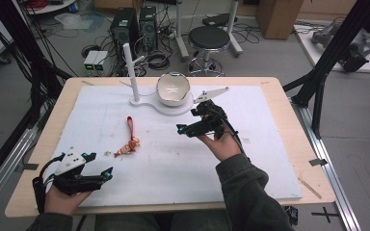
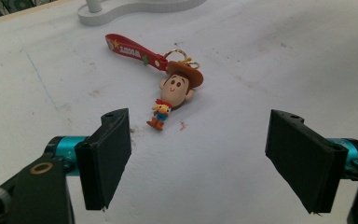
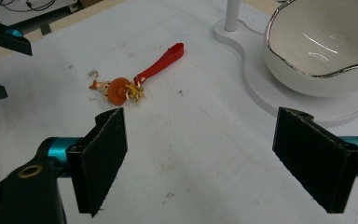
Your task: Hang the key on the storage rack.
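**Keychain lies free on the table, both grippers empty**

Starting at the left edge: your left gripper (image 1: 101,165) sits low at the near left corner of the table (image 1: 279,91), resting in your hand with its jaws spread wide and nothing between them. In the left gripper view the two black pads (image 2: 106,156) frame bare white mat (image 2: 270,60), and the keychain (image 2: 173,91) lies just ahead of them, apart from both.

Moving right, there's the keychain (image 1: 129,144) itself, left of the table's middle: a small cowboy figure with a brown hat, gold rings at its head, and a red strap (image 1: 130,126) running away toward the far side. It lies flat on the mat, touched by nothing.

Further right and farther back stands the white stand (image 1: 147,102) with its upright post (image 1: 130,67), and on its round base sits the white bowl (image 1: 173,89) with a silver rim, tipped toward you.

Then your right gripper (image 1: 185,126), just in front of the bowl, pointing left toward the keychain and well apart from it. Its jaws stand released and empty; in the right gripper view the pads (image 3: 100,158) bracket bare mat, the bowl (image 3: 321,42) to the upper right.
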`<state>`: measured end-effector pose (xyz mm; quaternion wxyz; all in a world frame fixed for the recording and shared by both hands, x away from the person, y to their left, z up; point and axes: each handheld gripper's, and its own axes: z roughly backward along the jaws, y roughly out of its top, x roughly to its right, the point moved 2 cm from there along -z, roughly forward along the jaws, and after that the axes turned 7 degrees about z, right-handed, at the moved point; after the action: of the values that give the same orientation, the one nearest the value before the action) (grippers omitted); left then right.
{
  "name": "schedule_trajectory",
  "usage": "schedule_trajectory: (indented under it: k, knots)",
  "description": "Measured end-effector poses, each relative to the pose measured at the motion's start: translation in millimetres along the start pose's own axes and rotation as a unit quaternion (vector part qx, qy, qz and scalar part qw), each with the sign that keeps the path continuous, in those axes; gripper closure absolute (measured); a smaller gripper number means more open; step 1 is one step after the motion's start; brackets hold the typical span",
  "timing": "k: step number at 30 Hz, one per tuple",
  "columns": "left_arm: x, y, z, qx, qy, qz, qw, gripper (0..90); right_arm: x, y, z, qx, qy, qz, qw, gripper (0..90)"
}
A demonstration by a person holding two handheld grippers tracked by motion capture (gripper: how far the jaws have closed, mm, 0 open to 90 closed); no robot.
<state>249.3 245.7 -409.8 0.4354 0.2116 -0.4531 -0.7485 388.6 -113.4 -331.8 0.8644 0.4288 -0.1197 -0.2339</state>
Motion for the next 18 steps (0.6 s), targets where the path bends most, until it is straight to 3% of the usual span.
schedule_trajectory:
  k: [8, 18]
  knots:
    - [-0.3, 0.0, 0.3, 0.002, -0.002, 0.002, 1.0000, 22.7, -4.3, 17.4, -16.4, -0.012, 0.009, 0.001, 0.9999, 17.1]
    - [-0.6, 0.1, 0.2, 0.002, -0.002, 0.002, 1.0000, 22.7, -1.7, 23.7, -29.8, -0.015, 0.018, -0.001, 0.9997, 17.3]
